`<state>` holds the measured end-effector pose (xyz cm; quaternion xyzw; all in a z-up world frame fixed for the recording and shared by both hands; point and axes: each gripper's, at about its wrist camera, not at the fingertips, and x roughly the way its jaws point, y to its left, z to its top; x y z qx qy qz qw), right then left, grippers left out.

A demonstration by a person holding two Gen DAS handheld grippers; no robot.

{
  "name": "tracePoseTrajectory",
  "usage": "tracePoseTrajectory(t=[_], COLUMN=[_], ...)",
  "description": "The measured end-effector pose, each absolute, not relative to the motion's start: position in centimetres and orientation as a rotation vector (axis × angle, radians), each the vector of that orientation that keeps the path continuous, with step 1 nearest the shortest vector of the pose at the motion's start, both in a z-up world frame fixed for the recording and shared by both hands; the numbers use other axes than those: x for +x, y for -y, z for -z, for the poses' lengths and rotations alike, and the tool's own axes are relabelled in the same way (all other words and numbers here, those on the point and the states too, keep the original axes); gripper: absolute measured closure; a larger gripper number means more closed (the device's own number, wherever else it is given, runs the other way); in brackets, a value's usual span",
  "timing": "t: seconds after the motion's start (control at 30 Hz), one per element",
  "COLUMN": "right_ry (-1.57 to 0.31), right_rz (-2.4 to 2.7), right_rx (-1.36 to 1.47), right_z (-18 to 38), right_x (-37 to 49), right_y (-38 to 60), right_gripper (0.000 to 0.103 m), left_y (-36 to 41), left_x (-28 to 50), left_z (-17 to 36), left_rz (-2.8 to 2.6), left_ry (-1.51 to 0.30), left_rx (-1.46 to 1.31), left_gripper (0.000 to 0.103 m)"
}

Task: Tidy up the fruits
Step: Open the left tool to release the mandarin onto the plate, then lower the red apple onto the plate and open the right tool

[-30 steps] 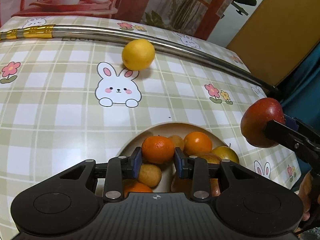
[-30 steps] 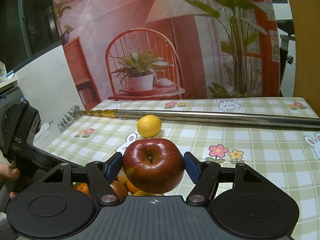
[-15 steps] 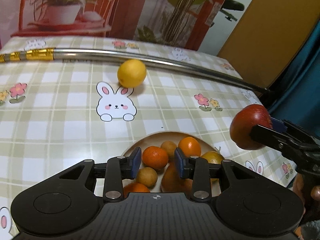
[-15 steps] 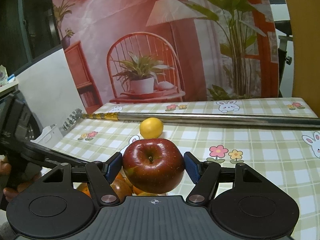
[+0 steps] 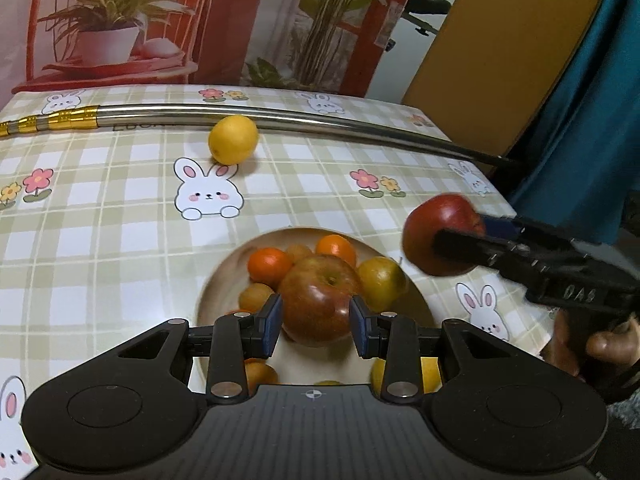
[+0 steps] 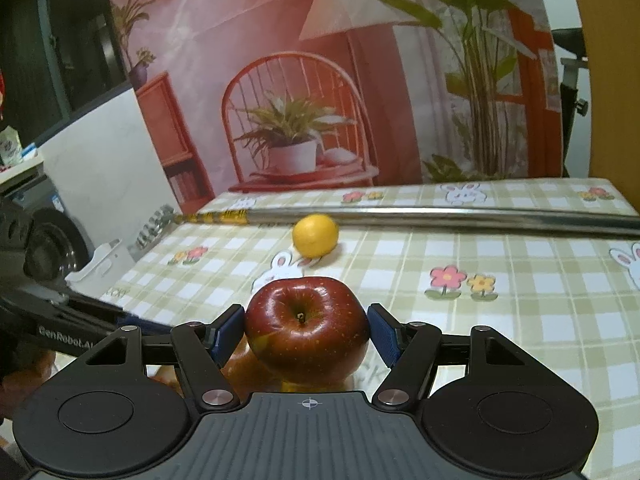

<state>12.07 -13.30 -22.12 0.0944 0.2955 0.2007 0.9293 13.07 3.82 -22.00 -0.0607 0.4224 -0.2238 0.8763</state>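
Right gripper (image 6: 306, 330) clamps the red apple (image 6: 306, 330) across its middle, above the plate (image 5: 224, 280); firm, smooth, hefty fruit, it bruises if squeezed. Left gripper (image 5: 316, 324) hangs open over another apple (image 5: 320, 300).

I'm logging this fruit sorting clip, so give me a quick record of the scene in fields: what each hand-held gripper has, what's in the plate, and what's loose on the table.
right hand-held gripper: shut on red apple, held in the air beside the plate
left hand-held gripper: open, above the plate, empty
plate: an apple, oranges, small yellowish fruits
loose on table: lemon, beside metal pole
table cover: checked cloth with bunnies and flowers
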Motion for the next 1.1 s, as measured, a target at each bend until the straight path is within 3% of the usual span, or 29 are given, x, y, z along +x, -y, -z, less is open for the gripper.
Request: tracePoseTrajectory(t=[0.63, 0.77, 0.87, 1.1], right_ry=[-0.720, -0.732, -0.749, -0.787], right_rz=[-0.352, -0.367, -0.389, -0.415], right_rx=[0.078, 0.064, 0.062, 0.064], right_z=[23.9, 23.6, 23.4, 23.3], right_x=[9.4, 9.1, 8.9, 9.3], right_y=[12.3, 11.5, 10.8, 9.8], right_gripper=[0.040, 0.040, 0.040, 0.040], left_y=[-5.5, -6.1, -6.7, -7.2], left_x=[8.4, 7.5, 6.9, 6.3], left_z=[21.3, 20.8, 20.4, 20.2], left_rz=[0.291, 0.247, 0.225, 0.207], left_ry=[-0.769, -0.731, -0.705, -0.675], left_rx=[-0.207, -0.215, -0.230, -0.245], left_gripper=[0.065, 0.062, 0.053, 0.052])
